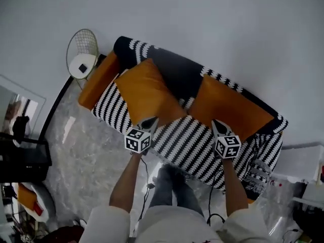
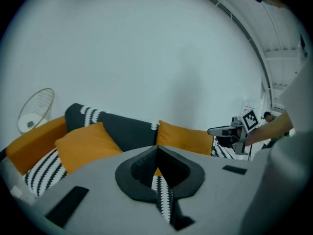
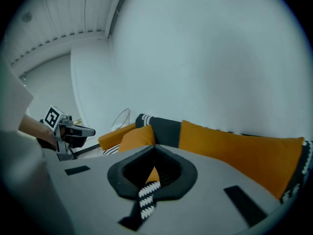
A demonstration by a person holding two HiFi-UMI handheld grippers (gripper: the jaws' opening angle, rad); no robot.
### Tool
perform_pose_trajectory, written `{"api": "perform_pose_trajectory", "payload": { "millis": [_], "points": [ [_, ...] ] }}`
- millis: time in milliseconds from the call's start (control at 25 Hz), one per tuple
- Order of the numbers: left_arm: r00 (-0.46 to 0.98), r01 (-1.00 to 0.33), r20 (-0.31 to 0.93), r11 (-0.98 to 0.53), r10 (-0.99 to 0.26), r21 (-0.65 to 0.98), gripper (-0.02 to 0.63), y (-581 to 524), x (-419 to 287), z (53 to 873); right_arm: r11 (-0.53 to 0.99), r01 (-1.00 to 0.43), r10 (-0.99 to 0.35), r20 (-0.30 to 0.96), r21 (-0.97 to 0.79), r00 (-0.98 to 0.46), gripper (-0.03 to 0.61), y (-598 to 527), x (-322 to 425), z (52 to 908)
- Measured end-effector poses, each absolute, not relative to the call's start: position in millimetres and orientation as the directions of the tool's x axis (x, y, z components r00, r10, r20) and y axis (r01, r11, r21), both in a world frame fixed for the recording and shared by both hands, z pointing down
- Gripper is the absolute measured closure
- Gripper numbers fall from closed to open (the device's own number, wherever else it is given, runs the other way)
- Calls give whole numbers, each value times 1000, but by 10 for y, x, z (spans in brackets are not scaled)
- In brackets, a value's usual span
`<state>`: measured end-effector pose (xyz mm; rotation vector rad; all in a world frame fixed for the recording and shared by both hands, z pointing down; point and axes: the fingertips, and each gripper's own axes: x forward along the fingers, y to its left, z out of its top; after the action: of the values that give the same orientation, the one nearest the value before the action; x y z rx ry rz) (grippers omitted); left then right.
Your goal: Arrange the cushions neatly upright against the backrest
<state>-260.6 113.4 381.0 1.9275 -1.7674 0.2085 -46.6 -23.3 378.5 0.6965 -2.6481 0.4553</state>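
Observation:
Two orange cushions rest against the dark backrest of a black-and-white striped sofa (image 1: 190, 146). The left cushion (image 1: 147, 92) sits turned at an angle; the right cushion (image 1: 230, 108) lies wider along the back. My left gripper (image 1: 152, 119) hangs above the seat's front, just short of the left cushion, shut and empty. My right gripper (image 1: 216, 123) hovers in front of the right cushion, also shut with nothing in it. In the left gripper view the closed jaws (image 2: 157, 148) point at both cushions (image 2: 85, 143) (image 2: 186, 137). The right gripper view shows its shut jaws (image 3: 155, 148) before the right cushion (image 3: 239, 148).
An orange bolster (image 1: 98, 80) forms the sofa's left arm. A round wire side table (image 1: 82, 54) stands beyond it. White furniture (image 1: 304, 166) is at the right, a dark chair (image 1: 23, 156) at the left. The person's legs (image 1: 169, 189) stand on marble floor before the sofa.

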Motion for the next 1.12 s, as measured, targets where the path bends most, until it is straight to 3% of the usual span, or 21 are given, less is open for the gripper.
{"api": "perform_pose_trajectory", "payload": {
  "millis": [320,480,720,1120],
  "points": [
    [-180,-910,448,321,-876,262,584,2829,-3784,3628,968,-131,-45,366,-213,-929,551,922,-2418,3452],
    [-273,-877,429,406,-861,257,584,3332,-3968,3493,980,4,76,358,-199,-930,551,1418,-2891,3346],
    [-293,-862,420,427,-859,272,584,3566,-4012,3493,982,44,112,381,-183,-918,551,1749,-3032,3325],
    [-227,-893,410,357,-883,275,584,3036,-3818,3441,982,-33,44,395,-186,-918,551,1380,-2718,3358]
  ]
}}
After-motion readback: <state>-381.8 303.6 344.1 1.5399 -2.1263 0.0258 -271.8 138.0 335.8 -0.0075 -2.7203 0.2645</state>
